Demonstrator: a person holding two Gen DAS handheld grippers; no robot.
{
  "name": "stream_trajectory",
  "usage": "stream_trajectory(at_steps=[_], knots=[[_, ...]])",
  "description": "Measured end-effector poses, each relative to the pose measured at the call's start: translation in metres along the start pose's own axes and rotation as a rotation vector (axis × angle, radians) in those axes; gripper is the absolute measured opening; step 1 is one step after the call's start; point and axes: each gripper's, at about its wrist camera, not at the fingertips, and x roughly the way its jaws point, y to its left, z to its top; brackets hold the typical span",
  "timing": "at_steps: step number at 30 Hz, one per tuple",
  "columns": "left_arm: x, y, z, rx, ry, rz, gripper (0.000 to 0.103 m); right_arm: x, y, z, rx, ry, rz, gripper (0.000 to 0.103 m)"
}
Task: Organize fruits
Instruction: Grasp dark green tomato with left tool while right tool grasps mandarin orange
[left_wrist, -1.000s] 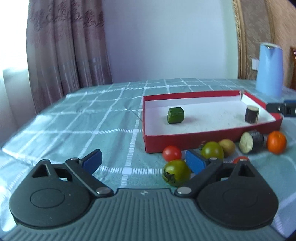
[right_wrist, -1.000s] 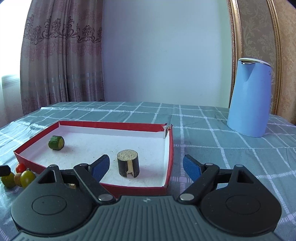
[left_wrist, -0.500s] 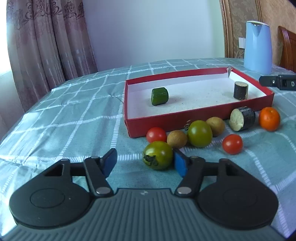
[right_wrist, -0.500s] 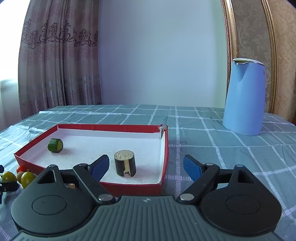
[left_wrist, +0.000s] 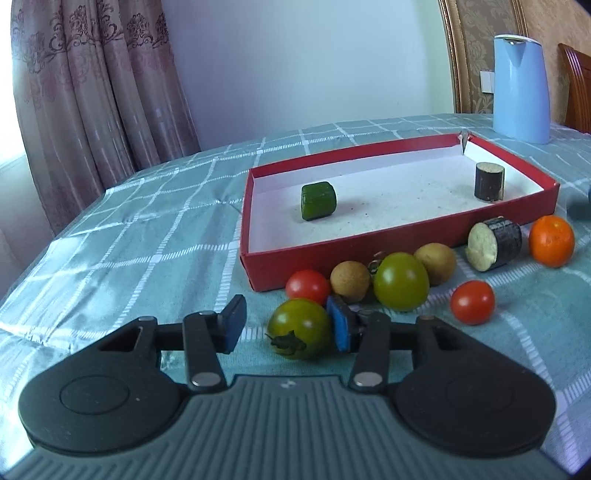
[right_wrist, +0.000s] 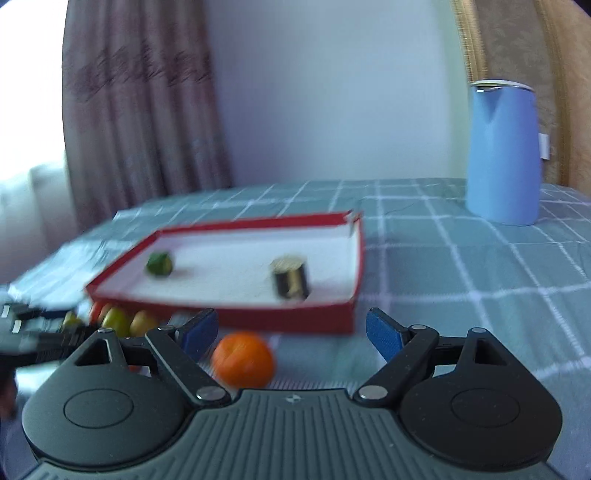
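A red box (left_wrist: 402, 243) with a white floor holds a green cucumber piece (left_wrist: 317, 201) and a dark eggplant piece (left_wrist: 488, 181). Loose fruit lies in front of it: a green tomato (left_wrist: 300, 328), a second green tomato (left_wrist: 400, 280), two red tomatoes (left_wrist: 307, 286), two brown fruits, an eggplant slice (left_wrist: 493, 248) and an orange (left_wrist: 551, 240). My left gripper (left_wrist: 286, 325) is open around the near green tomato; the right pad touches it, the left pad is apart. My right gripper (right_wrist: 291, 332) is open, with the orange (right_wrist: 243, 358) between its fingers, near the left one. The box (right_wrist: 295, 317) lies behind.
A blue kettle (left_wrist: 521, 88) stands at the back right of the table; it also shows in the right wrist view (right_wrist: 504, 151). A green checked cloth (left_wrist: 147, 240) covers the table. Curtains hang at the left. The left gripper's body (right_wrist: 33, 336) shows at the left edge of the right wrist view.
My left gripper has closed in around the near green tomato. My right gripper has pulled back from the box and now stands over the orange; its view is blurred by motion.
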Motion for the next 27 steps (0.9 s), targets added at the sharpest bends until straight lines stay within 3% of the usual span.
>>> stream_trajectory(at_steps=[2, 4, 6, 7, 9, 11, 21, 27], knots=[[0.001, 0.004, 0.0, -0.027, 0.006, -0.006, 0.049, 0.004, 0.01, -0.002, -0.033, 0.036, 0.009, 0.087], [0.003, 0.009, 0.0, -0.056, 0.014, -0.006, 0.055, 0.003, 0.015, 0.0, -0.039, 0.019, 0.014, 0.087], [0.003, 0.012, 0.0, -0.069, 0.017, -0.013, 0.055, 0.008, 0.022, 0.003, -0.07, 0.031, 0.001, 0.084], [0.003, 0.012, 0.0, -0.07, 0.017, -0.013, 0.055, 0.012, 0.025, 0.003, -0.083, 0.05, -0.002, 0.079], [0.002, 0.011, -0.001, -0.065, 0.016, -0.011, 0.055, 0.021, 0.027, 0.003, -0.085, 0.097, 0.027, 0.054], [0.001, 0.012, -0.001, -0.068, 0.017, -0.016, 0.055, 0.029, 0.027, 0.003, -0.069, 0.136, 0.025, 0.044], [0.001, 0.015, -0.001, -0.085, 0.019, -0.018, 0.057, 0.03, 0.025, 0.001, -0.057, 0.141, 0.027, 0.043], [-0.002, 0.009, -0.002, -0.049, 0.004, -0.027, 0.046, 0.03, 0.024, 0.002, -0.053, 0.141, 0.028, 0.043]])
